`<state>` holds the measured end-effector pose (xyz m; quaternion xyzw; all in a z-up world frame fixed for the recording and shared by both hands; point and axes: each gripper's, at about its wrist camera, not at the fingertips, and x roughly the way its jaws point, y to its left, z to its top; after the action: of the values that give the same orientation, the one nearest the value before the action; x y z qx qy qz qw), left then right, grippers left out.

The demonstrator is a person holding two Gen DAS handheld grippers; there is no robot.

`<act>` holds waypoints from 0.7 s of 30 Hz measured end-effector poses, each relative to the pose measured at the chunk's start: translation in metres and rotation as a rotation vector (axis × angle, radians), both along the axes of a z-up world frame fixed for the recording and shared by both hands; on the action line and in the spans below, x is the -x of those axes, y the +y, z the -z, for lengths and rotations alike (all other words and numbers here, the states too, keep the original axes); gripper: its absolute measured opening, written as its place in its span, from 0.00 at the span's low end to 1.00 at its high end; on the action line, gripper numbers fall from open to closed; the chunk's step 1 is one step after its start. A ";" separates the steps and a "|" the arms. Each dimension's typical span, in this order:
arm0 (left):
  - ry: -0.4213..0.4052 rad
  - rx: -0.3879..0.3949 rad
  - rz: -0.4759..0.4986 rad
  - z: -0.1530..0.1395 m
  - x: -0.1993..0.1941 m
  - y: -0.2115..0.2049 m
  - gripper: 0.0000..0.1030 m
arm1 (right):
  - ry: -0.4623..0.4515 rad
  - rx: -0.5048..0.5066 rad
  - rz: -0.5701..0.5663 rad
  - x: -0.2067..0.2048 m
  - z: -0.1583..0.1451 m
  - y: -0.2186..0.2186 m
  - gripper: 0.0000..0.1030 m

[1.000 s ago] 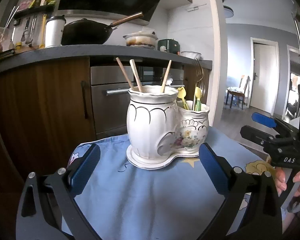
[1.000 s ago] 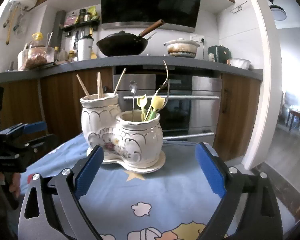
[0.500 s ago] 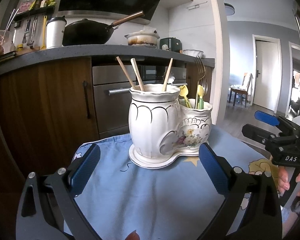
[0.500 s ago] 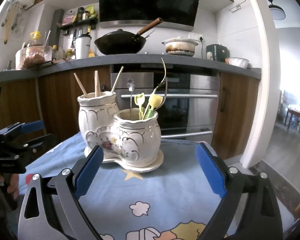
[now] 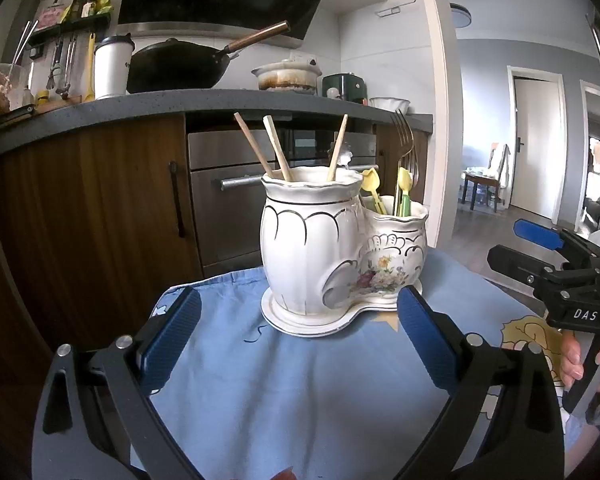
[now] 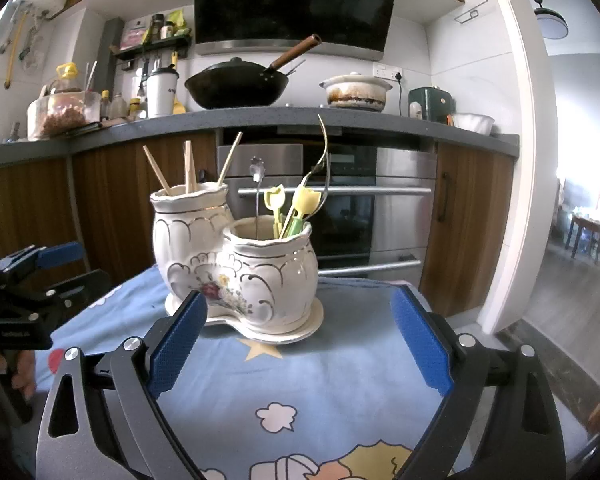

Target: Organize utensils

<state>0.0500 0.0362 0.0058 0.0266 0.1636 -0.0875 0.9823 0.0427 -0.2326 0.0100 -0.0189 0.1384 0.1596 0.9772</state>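
A white ceramic double utensil holder [image 5: 332, 256] stands on the blue tablecloth [image 5: 300, 380]; it also shows in the right wrist view [image 6: 236, 264]. Its taller pot holds three wooden chopsticks [image 5: 276, 148]. Its shorter pot holds a metal fork [image 5: 406, 140], a spoon [image 6: 257, 172] and yellow-green plastic utensils [image 6: 296, 212]. My left gripper [image 5: 296, 328] is open and empty, just in front of the holder. My right gripper [image 6: 300, 332] is open and empty, facing the holder from the other side; it also shows in the left wrist view [image 5: 540, 256].
Behind the table runs a kitchen counter [image 6: 260, 118] with a black wok [image 6: 240, 88], a clay pot [image 6: 356, 90] and a white cup [image 6: 162, 94]. An oven [image 6: 360, 208] and wooden cabinets [image 5: 92, 216] stand below. An open doorway [image 5: 536, 144] lies to the right.
Both grippers have drifted slightly, so the holder sits a little differently in each view. Both stay open and empty, and the utensils have not moved.
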 end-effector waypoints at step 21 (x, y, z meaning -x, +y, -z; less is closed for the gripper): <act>0.001 -0.001 -0.006 0.000 -0.001 0.001 0.93 | 0.000 0.000 0.000 0.000 0.000 0.000 0.90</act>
<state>0.0507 0.0369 0.0060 0.0267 0.1644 -0.0846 0.9824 0.0427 -0.2325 0.0100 -0.0189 0.1385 0.1597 0.9772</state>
